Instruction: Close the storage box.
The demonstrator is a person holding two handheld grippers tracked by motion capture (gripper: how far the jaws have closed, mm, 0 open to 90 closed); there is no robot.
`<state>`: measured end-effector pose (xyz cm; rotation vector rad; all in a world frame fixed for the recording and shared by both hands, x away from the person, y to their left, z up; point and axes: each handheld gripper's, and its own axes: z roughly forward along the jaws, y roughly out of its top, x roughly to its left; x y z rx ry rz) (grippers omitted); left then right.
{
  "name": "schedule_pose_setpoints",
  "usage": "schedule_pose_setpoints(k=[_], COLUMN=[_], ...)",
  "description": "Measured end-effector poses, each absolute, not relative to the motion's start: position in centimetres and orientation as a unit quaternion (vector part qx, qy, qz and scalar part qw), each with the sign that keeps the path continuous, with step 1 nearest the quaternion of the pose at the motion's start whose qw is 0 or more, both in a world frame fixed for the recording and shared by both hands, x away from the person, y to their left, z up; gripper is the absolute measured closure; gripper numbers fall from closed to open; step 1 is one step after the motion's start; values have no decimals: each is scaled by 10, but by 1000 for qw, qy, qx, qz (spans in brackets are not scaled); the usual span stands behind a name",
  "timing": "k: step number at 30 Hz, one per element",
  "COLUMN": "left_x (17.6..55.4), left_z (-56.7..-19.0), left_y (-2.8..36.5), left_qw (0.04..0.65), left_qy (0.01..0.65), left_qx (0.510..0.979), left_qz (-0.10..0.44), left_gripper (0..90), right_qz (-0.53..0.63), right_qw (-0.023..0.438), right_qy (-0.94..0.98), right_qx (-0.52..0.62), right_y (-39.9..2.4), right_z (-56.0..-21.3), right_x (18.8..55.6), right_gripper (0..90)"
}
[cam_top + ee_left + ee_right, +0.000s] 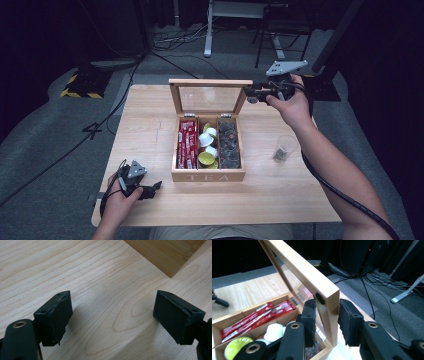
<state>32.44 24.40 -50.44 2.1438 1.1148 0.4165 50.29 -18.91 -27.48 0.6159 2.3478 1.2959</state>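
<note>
Gripping the upright lid of the tea box by its corner, right hand-held gripper risks slipping and slamming it; left hand-held gripper open over bench.

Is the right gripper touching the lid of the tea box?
Touching. The right gripper view shows the right gripper with its jaws either side of the lid corner, both pads against the wooden frame.

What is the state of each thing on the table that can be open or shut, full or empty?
Tea box: open, all three compartments filled.
Lid: raised upright, its corner between the right claw's pads.
Right claw: closed around the lid's frame.
Left claw: open, empty, low over the table.
Glass cup: upright, something dark at its bottom.
</note>
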Motion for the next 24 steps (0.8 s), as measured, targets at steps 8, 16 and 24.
schedule_pose_setpoints(k=[8,16,24], left_x=[325,325,325], left_z=[-504,-504,-504], left_y=[243,242,240], left_qw=[336,337,336], left_qy=[427,427,427], left_qx=[824,824,824], left_qz=[160,159,157], left_gripper=[160,158,158], right_qz=[470,470,463], right_qw=[187,180,183], right_qy=[837,840,846], right_qx=[208,202,191], right_y=[-195,-198,-198], right_z=[-287,-302,-311], right_x=[474,454,442], right_gripper=[662,653,645])
